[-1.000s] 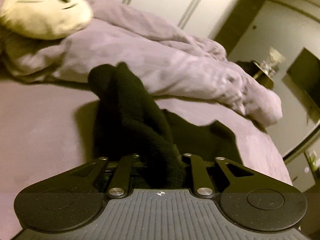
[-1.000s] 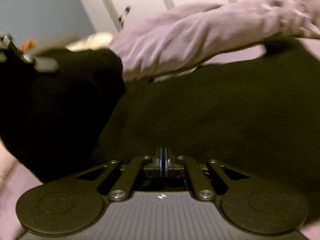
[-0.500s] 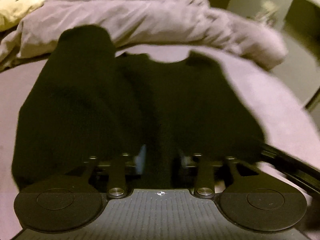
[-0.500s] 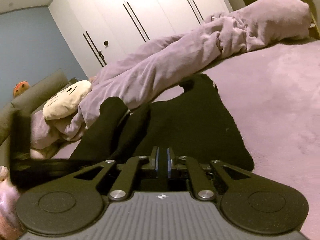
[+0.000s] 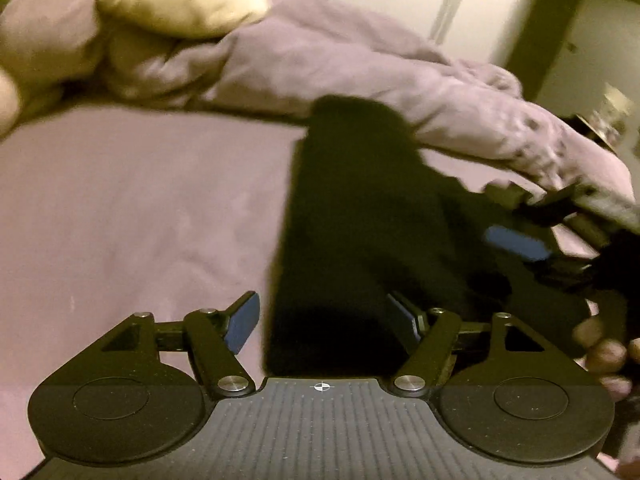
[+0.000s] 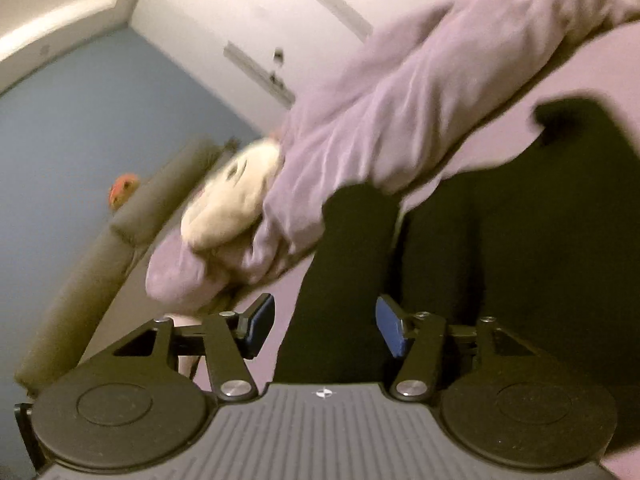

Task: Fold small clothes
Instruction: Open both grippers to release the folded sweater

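A black garment (image 5: pixel 360 216) lies on the lilac bedsheet (image 5: pixel 132 208), folded into a long strip with a sleeve laid over it. My left gripper (image 5: pixel 326 320) hovers at its near edge, jaws opening, blue pads clear of the cloth. In the left wrist view the right gripper (image 5: pixel 516 240) shows at the right, blurred, a hand (image 5: pixel 604 356) below it. In the right wrist view the black garment (image 6: pixel 500 248) fills the right side; my right gripper (image 6: pixel 326 326) is over the sleeve, jaws opening, and its pads do not press the cloth.
A bunched lilac duvet (image 5: pixel 360 64) runs along the far side of the bed, with a cream face-shaped cushion (image 5: pixel 180 0) on it. White wardrobe doors (image 6: pixel 248 20) and a blue wall (image 6: pixel 72 128) stand behind. An olive headboard (image 6: pixel 100 248) lies left.
Both grippers were shut on the black cloth; both have let go and opened. The lifted sleeve now lies flat on the garment. The left gripper sank toward the bed.
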### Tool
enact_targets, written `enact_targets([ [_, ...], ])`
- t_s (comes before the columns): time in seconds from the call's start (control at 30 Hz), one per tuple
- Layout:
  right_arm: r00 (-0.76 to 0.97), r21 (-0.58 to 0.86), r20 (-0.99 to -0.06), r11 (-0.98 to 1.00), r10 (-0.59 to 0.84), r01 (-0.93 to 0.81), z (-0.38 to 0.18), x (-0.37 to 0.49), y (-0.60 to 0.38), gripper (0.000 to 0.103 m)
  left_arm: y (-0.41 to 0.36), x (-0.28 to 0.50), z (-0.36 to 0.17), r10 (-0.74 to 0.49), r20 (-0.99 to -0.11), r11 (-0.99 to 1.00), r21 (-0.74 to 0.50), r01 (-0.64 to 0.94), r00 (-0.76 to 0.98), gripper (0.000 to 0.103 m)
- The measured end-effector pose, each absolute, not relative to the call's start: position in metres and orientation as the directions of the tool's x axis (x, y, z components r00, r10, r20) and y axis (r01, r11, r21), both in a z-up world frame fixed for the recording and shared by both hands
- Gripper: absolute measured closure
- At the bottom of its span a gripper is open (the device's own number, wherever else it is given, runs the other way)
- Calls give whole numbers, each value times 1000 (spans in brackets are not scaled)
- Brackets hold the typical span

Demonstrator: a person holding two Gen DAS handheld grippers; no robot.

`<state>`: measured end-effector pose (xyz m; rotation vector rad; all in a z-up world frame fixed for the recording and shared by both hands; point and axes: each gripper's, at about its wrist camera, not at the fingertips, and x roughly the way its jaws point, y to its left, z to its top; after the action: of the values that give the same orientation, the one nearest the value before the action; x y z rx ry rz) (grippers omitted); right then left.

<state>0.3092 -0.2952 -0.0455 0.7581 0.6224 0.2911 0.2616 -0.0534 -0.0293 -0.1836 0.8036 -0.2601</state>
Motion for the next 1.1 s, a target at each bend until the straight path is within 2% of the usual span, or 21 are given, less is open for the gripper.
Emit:
enact_targets([
  [0.1,712,722,-519,688,474,68,-75,345,-284,48,-48,275,-42,-293,-702,951,-282,124,649,27],
  [0.17,705,755,-499,653,504,67,-84,353,-282,65,-44,278,-46,-285,-709,955,-270,125,645,26],
  [0.2,709,759,-490,648,507,60,-84,354,-280,70,-46,285,-48,-281,-714,957,-263,126,641,25],
  [0.23,715,753,-479,657,509,37,-80,354,-278,83,-46,289,-52,-277,-718,958,-257,127,639,24],
  [0.27,723,734,-482,678,495,25,-76,351,-276,87,-47,292,-52,-274,-722,959,-254,125,635,24],
  [0.33,748,627,-518,779,415,2,-60,341,-270,90,-50,295,-50,-285,-718,955,-272,121,635,24],
  [0.4,789,534,-510,845,342,-21,-41,324,-270,91,-53,298,-45,-294,-708,951,-284,122,642,21],
  [0.5,834,404,-505,915,222,0,-24,300,-277,94,-73,304,-38,-253,-705,965,-228,126,663,18],
  [0.57,827,375,-533,926,177,43,-29,290,-283,95,-90,311,-42,-239,-720,970,-199,136,652,16],
  [0.6,806,356,-573,931,150,80,-38,289,-287,99,-100,316,-47,-225,-745,974,-179,138,628,16],
  [0.7,738,278,-670,949,82,147,-68,293,-295,103,-117,324,-61,-218,-787,975,-152,161,578,16],
  [0.77,765,349,-628,931,145,110,-67,284,-305,103,-122,322,-65,-225,-788,972,-143,186,573,16],
  [0.8,781,399,-600,911,173,104,-60,278,-313,102,-123,321,-66,-221,-785,972,-131,194,579,16],
  [0.83,795,431,-578,896,184,106,-55,275,-320,92,-123,320,-66,-221,-779,971,-123,203,587,16],
  [0.87,810,457,-555,883,188,108,-51,274,-326,68,-124,320,-68,-222,-779,971,-124,203,586,16],
  [0.9,820,484,-537,868,197,108,-49,276,-332,51,-124,320,-69,-224,-781,971,-130,199,583,16],
  [0.93,822,525,-523,845,225,103,-49,279,-339,25,-123,321,-70,-231,-783,971,-145,193,578,16],
  [1.03,760,684,-509,726,404,72,-67,310,-350,14,-124,320,-71,-236,-783,970,-154,189,576,16],
  [1.1,754,705,-510,704,413,91,-76,321,-349,13,-125,320,-70,-236,-782,970,-151,191,577,16],
])
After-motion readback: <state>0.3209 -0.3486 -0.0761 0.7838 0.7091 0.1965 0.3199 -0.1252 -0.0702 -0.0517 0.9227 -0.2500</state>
